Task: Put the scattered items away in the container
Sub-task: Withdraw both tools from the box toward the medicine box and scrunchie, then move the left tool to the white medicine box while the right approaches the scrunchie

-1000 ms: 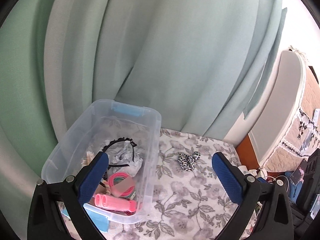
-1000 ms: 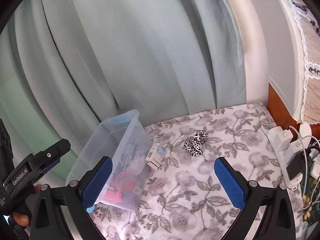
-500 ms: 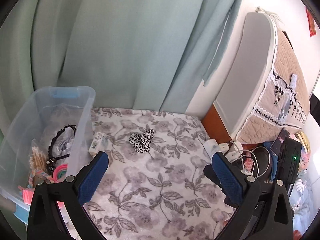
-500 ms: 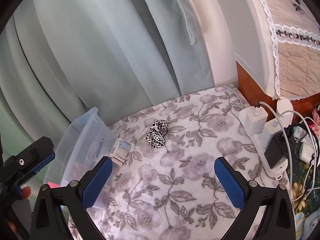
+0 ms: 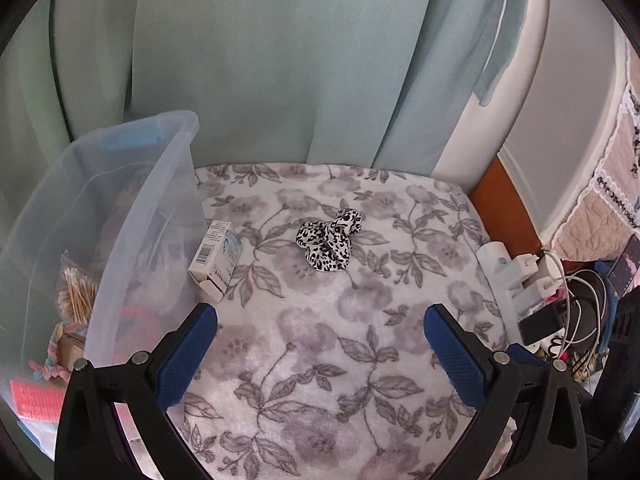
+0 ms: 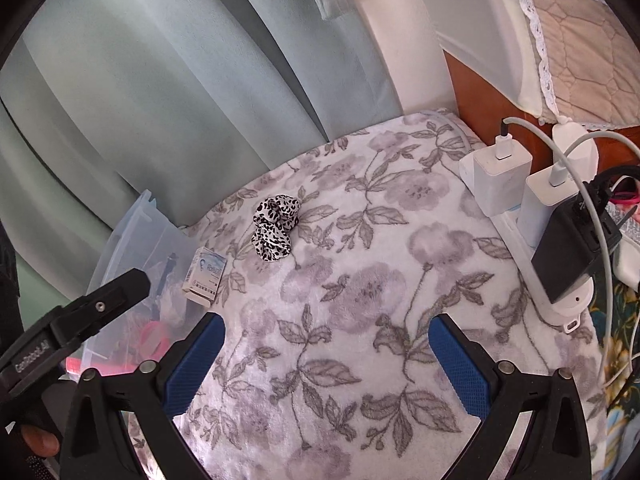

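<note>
Container point(image 5: 132, 216): left wrist view, clear plastic bin at left edge of the floral cloth point(image 5: 360, 340), upright, lid off
Container contents: cotton swabs point(image 5: 76, 292), pink pieces low at its near end, rest blurred through the wall
Small box point(image 5: 218, 260): white carton with barcode, lying on the cloth, touching or just beside the container's right wall, cannot tell which
Scrunchie point(image 5: 330, 244): black-and-white leopard print, on the cloth right of the small box, apart from it, well right of the container
Left gripper point(image 5: 320, 344): blue pads spread wide, nothing between them, above the cloth on the near side of the scrunchie, left finger close to the container's near corner
Power strip point(image 5: 516, 280): white, with chargers, far side of the cloth from the container
Curtain point(image 5: 280, 60): pale green, hanging behind the container and cloth

Container point(image 6: 136, 248): right wrist view, only part shows at left, beyond the cloth point(image 6: 360, 300) edge
Small box point(image 6: 204, 274): just right of the container wall
Scrunchie point(image 6: 276, 226): beyond and right of the small box, further from the container
Right gripper point(image 6: 326, 356): blue pads wide apart, empty, over the cloth right of the container
Left gripper point(image 6: 80, 316): black body seen from the side, in front of the container; fingers not readable here
Power strip point(image 6: 540, 248): white and black chargers plugged in, opposite side of the cloth from the container
</note>
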`<state>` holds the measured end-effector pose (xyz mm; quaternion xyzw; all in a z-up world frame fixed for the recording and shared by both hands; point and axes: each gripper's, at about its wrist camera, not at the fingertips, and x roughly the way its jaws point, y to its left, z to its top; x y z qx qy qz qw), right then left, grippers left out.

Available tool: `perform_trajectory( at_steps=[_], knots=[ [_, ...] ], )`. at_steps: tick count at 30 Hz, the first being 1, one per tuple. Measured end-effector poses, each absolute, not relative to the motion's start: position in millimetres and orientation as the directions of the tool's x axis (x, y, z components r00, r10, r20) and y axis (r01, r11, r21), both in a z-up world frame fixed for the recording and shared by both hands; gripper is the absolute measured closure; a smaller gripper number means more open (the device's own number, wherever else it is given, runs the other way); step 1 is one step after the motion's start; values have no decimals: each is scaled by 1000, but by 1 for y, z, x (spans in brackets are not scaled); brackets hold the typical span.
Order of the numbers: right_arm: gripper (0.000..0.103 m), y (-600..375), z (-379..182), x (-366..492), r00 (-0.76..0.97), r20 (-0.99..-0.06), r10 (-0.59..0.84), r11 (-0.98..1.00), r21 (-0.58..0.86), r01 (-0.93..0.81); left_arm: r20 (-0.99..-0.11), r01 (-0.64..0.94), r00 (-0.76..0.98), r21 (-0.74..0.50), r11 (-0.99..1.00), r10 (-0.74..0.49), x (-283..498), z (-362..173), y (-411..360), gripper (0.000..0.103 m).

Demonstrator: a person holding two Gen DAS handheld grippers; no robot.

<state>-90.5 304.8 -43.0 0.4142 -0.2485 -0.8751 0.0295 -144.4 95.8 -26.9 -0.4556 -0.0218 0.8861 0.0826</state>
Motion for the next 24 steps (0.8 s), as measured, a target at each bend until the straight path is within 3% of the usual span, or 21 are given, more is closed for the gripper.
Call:
perform_trajectory(
  at_steps=[9,15,24],
  knots=[
    [0,301,-62,-114,-622,-733,-275,-892,436,-119,-838,47,-545,-76,-996,38,-158,-74,87,4],
    [6,302,-72,-127,-606,-736,-301,-892,441,-93,-825,221,-542,44,-974,-160,-170,-103,80,5],
    [6,305,-88,-134,-573,-759,-310,-898,431,-85,-831,388,-489,65,-919,-265,-203,-137,69,5]
  ],
)
